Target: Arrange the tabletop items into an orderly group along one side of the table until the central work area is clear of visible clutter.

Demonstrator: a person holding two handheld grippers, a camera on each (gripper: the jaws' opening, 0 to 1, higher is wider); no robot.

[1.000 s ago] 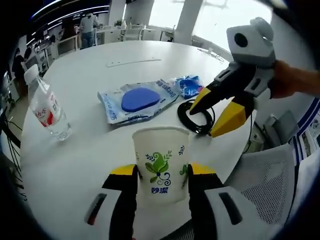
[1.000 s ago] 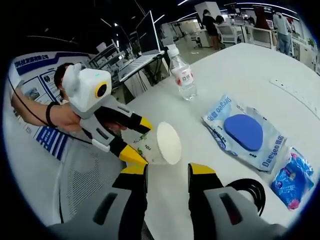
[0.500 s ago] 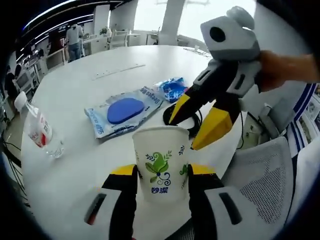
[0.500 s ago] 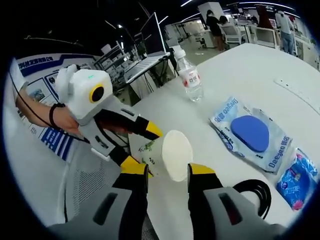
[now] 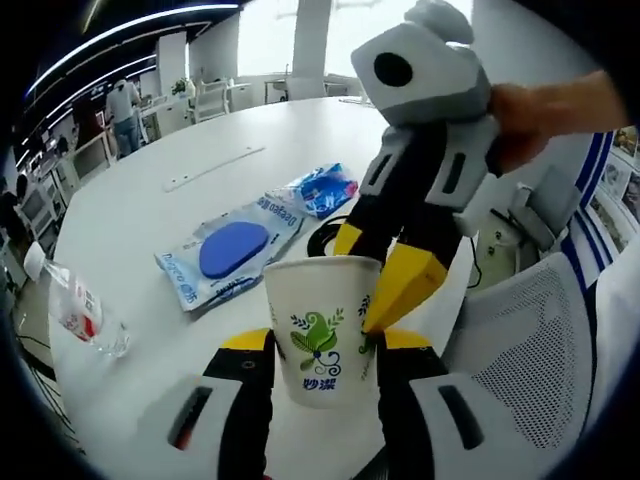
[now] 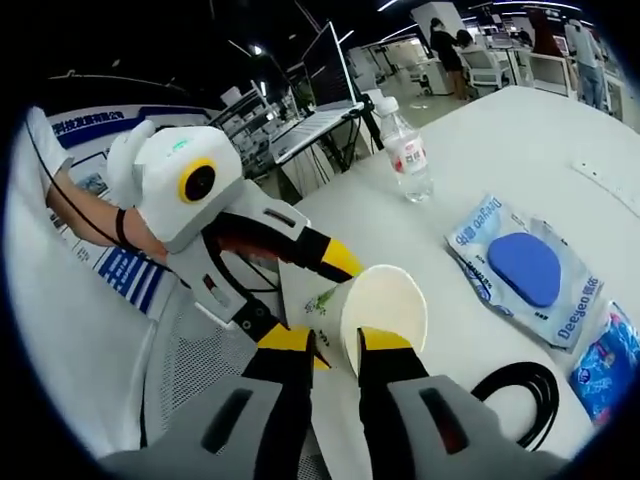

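A white paper cup with a green leaf print stands upright between my left gripper's jaws, which are shut on its sides. My right gripper comes in from the upper right, with one yellow fingertip behind the rim and the other outside the cup's right wall. In the right gripper view the cup points its mouth at the camera. Its near rim lies between my right gripper's jaws, which stand a narrow gap apart. My left gripper holds the cup from the left.
On the round white table lie a wet-wipes pack, a blue packet, a black cable coil and a water bottle. A mesh chair stands at the table's near edge. Desks and people fill the room behind.
My right gripper has moved in from beside the cable to the cup's rim, and its jaws have narrowed. The left gripper still holds the cup.
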